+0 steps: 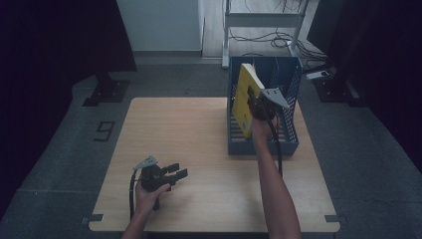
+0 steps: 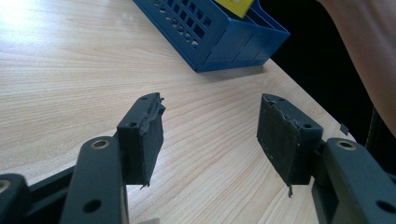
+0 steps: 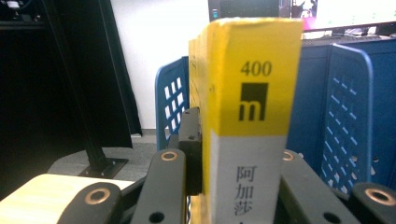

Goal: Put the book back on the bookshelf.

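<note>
A yellow book held over a blue plastic file rack on a pale wooden desk.

The right gripper [image 1: 255,103] has its black fingers [image 3: 190,149] clamped on a thick yellow book [image 1: 245,99], one on each cover; the book hangs tilted above the rack's open compartments. Its spine is glossy yellow over a grey-white band, printed with "400", a square black logo and dark characters. The file rack [image 1: 288,124] is rigid blue plastic with perforated lattice walls and upright dividers, standing at the desk's far right. The desk [image 1: 199,144] is a smooth rectangle with fine, light wood grain. The left gripper [image 1: 176,174] rests low near the front left of the desk, its fingers [image 2: 144,140] spread apart around nothing; their flat, matte black rubber pads look worn and frayed at the edges.
</note>
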Available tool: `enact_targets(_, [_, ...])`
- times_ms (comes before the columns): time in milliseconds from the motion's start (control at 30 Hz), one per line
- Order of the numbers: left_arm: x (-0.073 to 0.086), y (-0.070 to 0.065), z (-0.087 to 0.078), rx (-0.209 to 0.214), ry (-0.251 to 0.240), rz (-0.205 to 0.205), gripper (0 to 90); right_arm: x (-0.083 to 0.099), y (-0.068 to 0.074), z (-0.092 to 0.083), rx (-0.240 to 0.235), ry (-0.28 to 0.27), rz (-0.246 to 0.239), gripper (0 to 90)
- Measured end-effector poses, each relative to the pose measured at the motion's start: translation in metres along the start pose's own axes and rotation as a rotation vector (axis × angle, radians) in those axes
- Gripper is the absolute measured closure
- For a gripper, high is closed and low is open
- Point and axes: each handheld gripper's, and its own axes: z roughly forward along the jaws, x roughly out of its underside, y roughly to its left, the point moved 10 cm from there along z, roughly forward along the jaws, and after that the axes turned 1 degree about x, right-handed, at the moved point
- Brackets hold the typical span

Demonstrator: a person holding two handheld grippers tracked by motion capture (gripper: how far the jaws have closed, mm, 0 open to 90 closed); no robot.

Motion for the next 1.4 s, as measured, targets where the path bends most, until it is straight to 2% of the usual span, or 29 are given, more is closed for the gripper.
enact_targets(467, [0.0, 0.002, -0.001, -0.001, -0.002, -0.001, 40.5, 0.019, 0.005, 0.015, 0.015, 0.023, -0.009, 74.5])
enact_targets(967, [0.0, 0.002, -0.001, 0.0, 0.0, -0.002, 40.5, 0.046, 0.01, 0.023, 0.027, 0.062, -0.036, 74.5])
enact_targets(1400, [0.0, 0.001, -0.002, 0.003, -0.003, -0.001, 40.5, 0.059, 0.01, 0.024, 0.032, 0.083, -0.055, 74.4])
